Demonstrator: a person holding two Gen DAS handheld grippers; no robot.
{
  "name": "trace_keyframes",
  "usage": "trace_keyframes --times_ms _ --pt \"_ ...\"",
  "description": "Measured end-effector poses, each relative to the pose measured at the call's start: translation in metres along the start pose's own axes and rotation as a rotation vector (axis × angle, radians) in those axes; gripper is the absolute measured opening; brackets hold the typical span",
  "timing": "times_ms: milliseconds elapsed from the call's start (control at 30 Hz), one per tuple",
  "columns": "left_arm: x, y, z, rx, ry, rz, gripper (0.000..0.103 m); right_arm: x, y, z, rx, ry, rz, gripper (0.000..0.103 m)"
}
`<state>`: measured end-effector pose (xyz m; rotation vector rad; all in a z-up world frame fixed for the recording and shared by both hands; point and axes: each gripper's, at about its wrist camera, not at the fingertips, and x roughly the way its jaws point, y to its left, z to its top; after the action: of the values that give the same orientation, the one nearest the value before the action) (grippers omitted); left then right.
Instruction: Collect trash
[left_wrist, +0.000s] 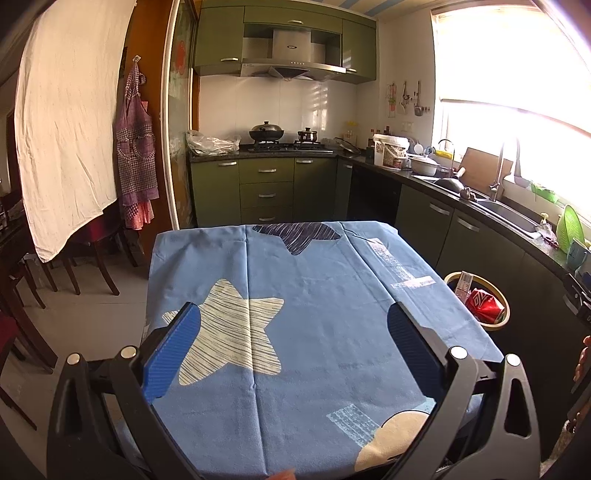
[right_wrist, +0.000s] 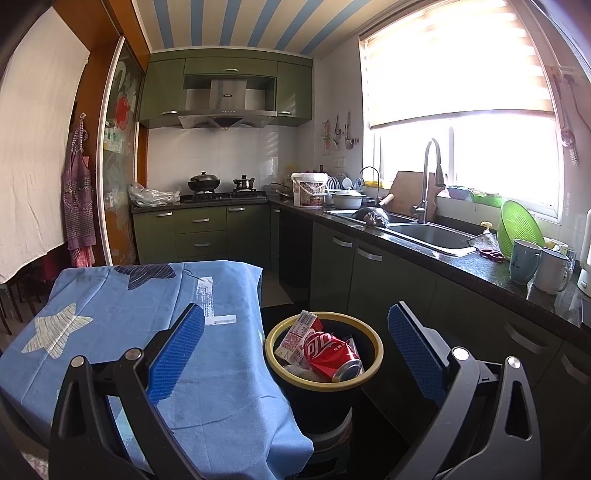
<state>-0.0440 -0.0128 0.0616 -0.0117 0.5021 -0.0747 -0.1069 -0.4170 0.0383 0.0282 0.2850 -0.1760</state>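
1. The can (right_wrist: 334, 355) and carton (right_wrist: 295, 334) lie in the bin (right_wrist: 373, 373), just beside the desk (right_wrist: 122, 321).
2. The cloth-covered desk shows no trash, so collection looks finished.
3. Both the left hand-held gripper (left_wrist: 293, 354) and the right hand-held gripper (right_wrist: 295, 354) are spread wide, grasping nothing.

The tablecloth (left_wrist: 314, 295) is blue, printed with a cream star (left_wrist: 229, 332) hatched in dark lines and a navy star (left_wrist: 295, 234) at the top centre. At the lower centre of the right wrist view, the bin (right_wrist: 325, 391) is black with a yellow rim, holding a red cola can (right_wrist: 330, 352) with white lettering. Both grippers carry blue ribbed pads (right_wrist: 177, 350) on black frames. The cabinets (left_wrist: 266, 184) are olive green.
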Motion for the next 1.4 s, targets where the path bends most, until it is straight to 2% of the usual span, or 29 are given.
trace_keyframes --times_ms 1400 --pt "0.0068 -0.0067 -0.0060 0.023 0.027 0.001 0.096 0.0041 0.0017 -0.0039 0.002 0.008 0.000 0.098"
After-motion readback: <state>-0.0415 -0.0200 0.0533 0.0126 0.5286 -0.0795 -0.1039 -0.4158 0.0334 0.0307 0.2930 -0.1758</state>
